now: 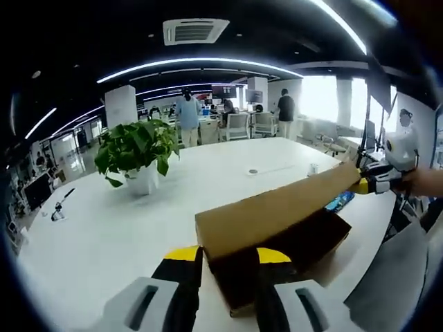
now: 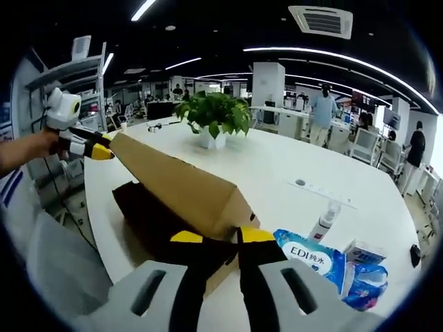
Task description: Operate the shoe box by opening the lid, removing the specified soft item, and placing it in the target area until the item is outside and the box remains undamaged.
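Lid-opening step: left gripper and right gripper each pinch an end of the raised lid near the worktop edge. Next: swing the lid fully back, then free one gripper to reach inside the box.

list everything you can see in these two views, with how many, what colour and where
Shoe box: one, brown cardboard, dark inside, on the near table edge between the grippers.
Lid: one, brown, raised and tilted over the box.
Table: one, white, large.
Plant: one, green in a white pot, mid-table.
Wipes pack: one, blue, "EDI" label, beside the box.
Bottle: one, white, behind the pack.
Chairs: a few, pale, far side.
People: several, standing in the background.
Left gripper: yellow-tipped black jaws at one lid end.
Right gripper: same colours, at the other end.
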`<control>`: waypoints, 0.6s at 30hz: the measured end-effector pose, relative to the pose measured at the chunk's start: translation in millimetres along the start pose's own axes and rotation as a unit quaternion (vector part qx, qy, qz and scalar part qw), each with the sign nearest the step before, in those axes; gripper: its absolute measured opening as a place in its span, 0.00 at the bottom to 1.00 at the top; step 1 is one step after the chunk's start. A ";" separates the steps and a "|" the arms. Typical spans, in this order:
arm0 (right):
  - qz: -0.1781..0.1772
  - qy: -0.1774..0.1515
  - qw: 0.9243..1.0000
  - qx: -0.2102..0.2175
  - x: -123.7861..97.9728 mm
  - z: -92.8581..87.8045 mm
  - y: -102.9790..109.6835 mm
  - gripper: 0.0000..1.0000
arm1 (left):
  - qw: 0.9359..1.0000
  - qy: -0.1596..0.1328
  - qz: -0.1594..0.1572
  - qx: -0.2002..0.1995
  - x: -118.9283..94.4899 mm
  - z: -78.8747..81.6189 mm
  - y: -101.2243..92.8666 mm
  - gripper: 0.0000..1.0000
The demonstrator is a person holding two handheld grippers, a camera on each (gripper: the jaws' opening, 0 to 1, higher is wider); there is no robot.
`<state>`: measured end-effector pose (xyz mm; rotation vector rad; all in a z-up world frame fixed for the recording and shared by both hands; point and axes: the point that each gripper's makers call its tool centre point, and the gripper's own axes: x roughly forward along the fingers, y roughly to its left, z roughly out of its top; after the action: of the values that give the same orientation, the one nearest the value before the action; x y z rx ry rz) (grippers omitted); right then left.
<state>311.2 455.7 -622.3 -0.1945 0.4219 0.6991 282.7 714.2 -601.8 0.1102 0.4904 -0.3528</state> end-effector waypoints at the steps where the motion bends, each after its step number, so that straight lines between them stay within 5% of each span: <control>1: 0.003 0.001 1.000 -0.003 -0.1 -1.6 2.0 0.18 | 1.000 0.001 -0.002 0.003 -0.6 -2.0 -0.9 0.29; 18: 0.028 0.024 0.998 -0.041 -0.9 -26.6 19.4 0.27 | 0.999 0.032 -0.016 0.009 -0.2 -32.7 -8.5 0.32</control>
<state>289.6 461.6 -646.4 -0.2776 0.4469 0.7690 265.1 712.4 -630.6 0.1320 0.5520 -0.3862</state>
